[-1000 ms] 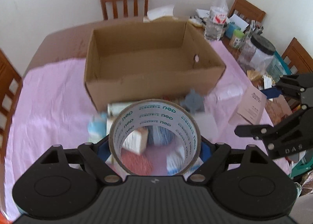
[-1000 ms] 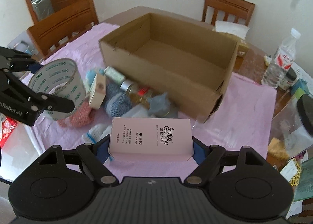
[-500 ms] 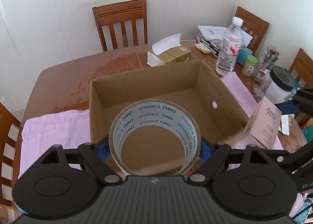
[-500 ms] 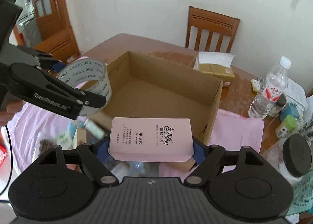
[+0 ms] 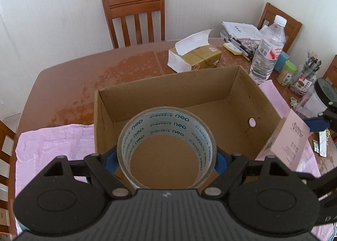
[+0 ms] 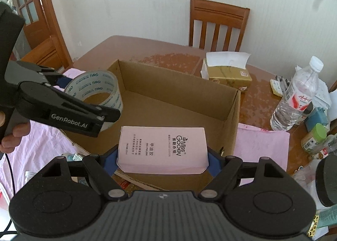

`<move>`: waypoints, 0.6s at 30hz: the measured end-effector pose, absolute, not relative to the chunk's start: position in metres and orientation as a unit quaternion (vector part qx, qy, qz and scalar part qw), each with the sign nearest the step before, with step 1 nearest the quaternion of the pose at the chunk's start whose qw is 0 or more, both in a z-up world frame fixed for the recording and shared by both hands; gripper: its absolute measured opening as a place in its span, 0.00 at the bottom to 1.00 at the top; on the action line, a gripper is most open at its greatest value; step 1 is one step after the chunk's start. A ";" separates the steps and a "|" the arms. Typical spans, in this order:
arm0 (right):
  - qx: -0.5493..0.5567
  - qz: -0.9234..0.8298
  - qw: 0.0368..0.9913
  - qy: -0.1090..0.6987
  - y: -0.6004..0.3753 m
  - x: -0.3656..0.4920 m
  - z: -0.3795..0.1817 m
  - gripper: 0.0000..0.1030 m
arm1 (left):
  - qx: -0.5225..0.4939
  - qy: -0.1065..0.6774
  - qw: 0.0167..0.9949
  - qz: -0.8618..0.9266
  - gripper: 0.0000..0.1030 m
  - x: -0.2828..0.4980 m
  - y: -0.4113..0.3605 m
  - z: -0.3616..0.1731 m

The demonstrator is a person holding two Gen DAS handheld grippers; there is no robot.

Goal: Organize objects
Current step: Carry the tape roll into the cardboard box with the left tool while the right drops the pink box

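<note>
Currently both grippers are hovering over the open cardboard box (image 5: 210, 102), each one carrying an item meant for it. The left gripper (image 5: 166, 156) is clamping the roll of clear tape (image 5: 166, 133) across its outer wall, blue pads pressing on opposite sides, so the roll's hole is facing forward and down into the box. That sideways squeeze is probably chosen because the ring is rigid across its width and is not slipping. The right gripper (image 6: 162, 156) is gripping the pink carton (image 6: 162, 148) by its short ends, printed face up, long side lying across the jaws. Holding it flat like this is likely keeping it level for a drop onto the box floor. In the right wrist view the tape roll is sitting above the box's left near corner, while the carton is hanging just over the near wall. The box inside is looking bare, so both items seem to be the first ones going in. A tissue pack (image 5: 195, 55) and a water bottle (image 5: 267, 51) are standing on the brown table (image 5: 73, 76) beyond the box, apart from it. A pink cloth (image 5: 52, 146) is lying under the box. Risk guess: the two grippers are crowding each other near the same side, so releasing one at a time is looking safer.
</note>
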State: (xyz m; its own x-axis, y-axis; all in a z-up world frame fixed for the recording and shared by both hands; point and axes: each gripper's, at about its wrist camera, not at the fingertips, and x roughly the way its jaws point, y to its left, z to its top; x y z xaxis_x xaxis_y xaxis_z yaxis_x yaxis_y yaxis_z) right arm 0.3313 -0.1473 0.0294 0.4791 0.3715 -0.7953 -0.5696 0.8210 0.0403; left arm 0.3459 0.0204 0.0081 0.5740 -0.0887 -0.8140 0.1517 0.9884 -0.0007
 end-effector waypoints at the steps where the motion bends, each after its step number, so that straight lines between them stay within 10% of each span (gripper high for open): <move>1: -0.116 0.276 0.851 0.431 -0.146 0.332 0.028 0.82 | 0.034 0.458 0.886 -0.067 0.82 0.348 0.021 0.006; 18: -0.132 0.268 0.855 0.423 -0.143 0.328 0.027 1.00 | 0.028 0.451 0.891 -0.050 0.92 0.362 0.030 -0.002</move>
